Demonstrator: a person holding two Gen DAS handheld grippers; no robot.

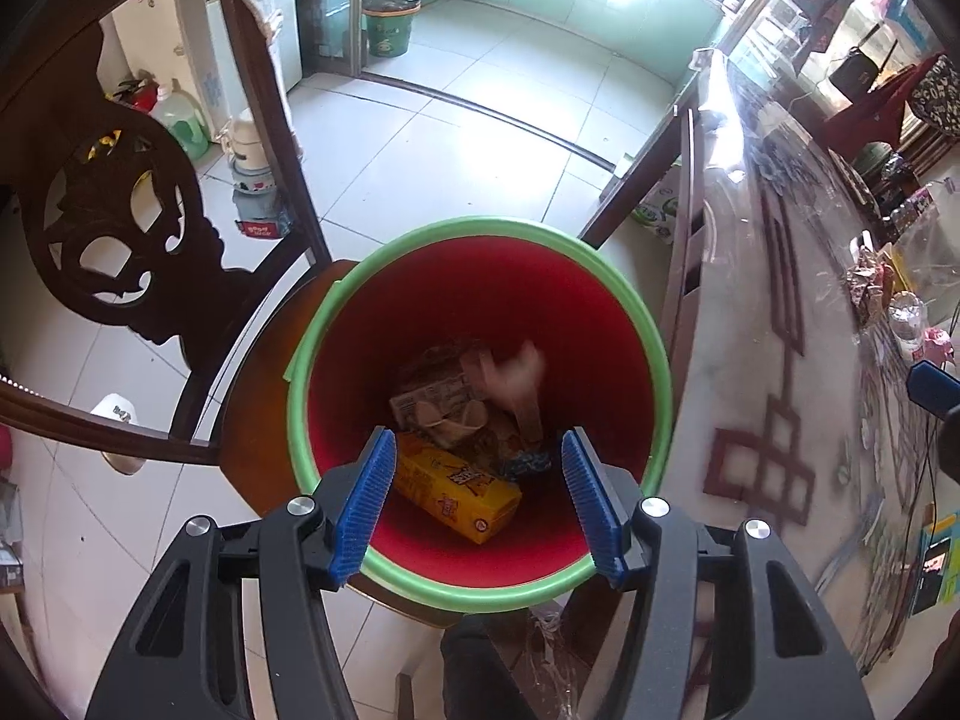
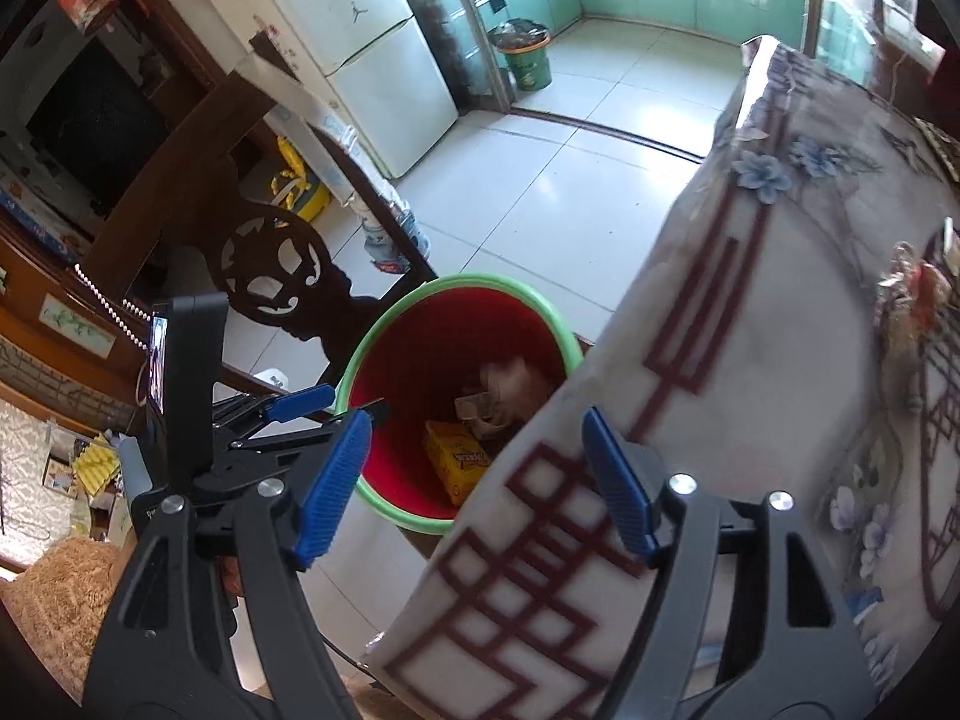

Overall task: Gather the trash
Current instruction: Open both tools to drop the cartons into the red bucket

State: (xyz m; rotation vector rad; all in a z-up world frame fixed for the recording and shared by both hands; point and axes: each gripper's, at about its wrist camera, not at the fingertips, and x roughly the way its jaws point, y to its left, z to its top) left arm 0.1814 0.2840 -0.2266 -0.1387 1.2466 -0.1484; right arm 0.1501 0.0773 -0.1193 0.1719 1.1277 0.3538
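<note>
A red bin with a green rim (image 1: 636, 306) stands on a wooden chair seat beside the table; it also shows in the right wrist view (image 2: 420, 516). Inside lie a yellow box (image 1: 456, 495), crumpled paper and cartons, and a blurred pale piece (image 1: 519, 369) near the top of the pile. My left gripper (image 1: 480, 498) is open and empty, straight above the bin. My right gripper (image 2: 474, 474) is open and empty, over the table edge just right of the bin. The left gripper's blue fingertips (image 2: 300, 402) show at the bin's left rim.
A carved dark wooden chair back (image 1: 120, 222) stands left of the bin. The table with a patterned plastic cloth (image 2: 750, 360) fills the right; crumpled wrappers (image 1: 870, 282) and a bottle (image 1: 909, 318) lie on it. A green bin (image 2: 528, 63) and a fridge (image 2: 372, 60) stand far back.
</note>
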